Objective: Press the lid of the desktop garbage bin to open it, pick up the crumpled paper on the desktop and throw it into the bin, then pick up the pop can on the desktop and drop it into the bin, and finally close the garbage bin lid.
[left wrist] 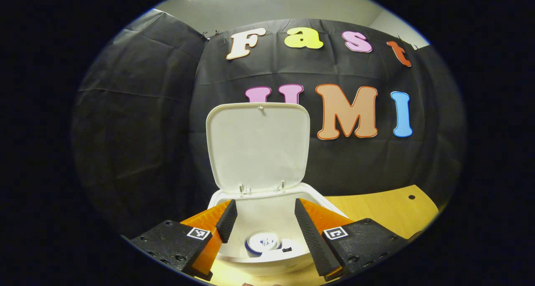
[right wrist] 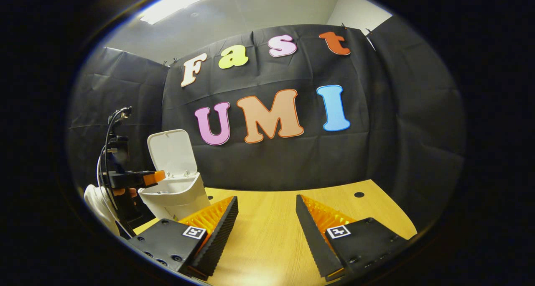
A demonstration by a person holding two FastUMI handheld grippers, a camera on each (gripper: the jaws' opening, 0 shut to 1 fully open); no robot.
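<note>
Left tool (left wrist: pixel 262 219), fingers spread, hovers over the bin (left wrist: pixel 267 213), lid (left wrist: pixel 258 146) upright, can (left wrist: pixel 262 243) inside; right tool (right wrist: pixel 266 219), spread, above the bare counter (right wrist: pixel 267 231).

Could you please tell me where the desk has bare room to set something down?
The desk lies bare from the bin rightward to the cloth wall, under the open right gripper. It is crowded at the bin, where the left gripper hovers.

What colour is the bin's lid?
White, the lid standing open; clearest in the left gripper view.
</note>
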